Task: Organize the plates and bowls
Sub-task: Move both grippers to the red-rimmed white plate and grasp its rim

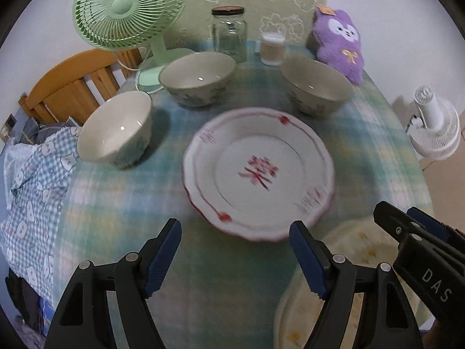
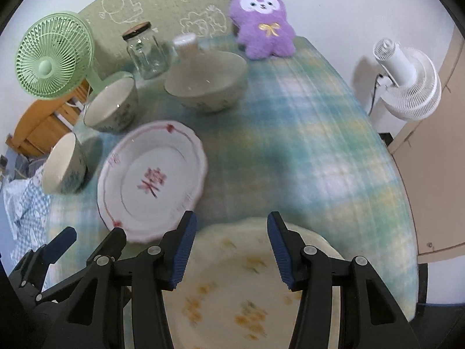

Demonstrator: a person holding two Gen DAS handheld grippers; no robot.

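Now both jaws gape empty; red-rimmed plate [image 1: 258, 174] lies flat, face-up.

Blk grippers [image 1: 235, 257], blue ribbed jaws

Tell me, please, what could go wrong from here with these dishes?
The left tongs hang open at the near rim of the red-patterned plate; a shallow pinch might slip. The bowl by the left table edge could get knocked off. The right tongs, over the yellow-flowered plate, might bump the left.

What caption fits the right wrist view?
Open right tool above yellow-flowered plate; red-patterned plate lies to its left.
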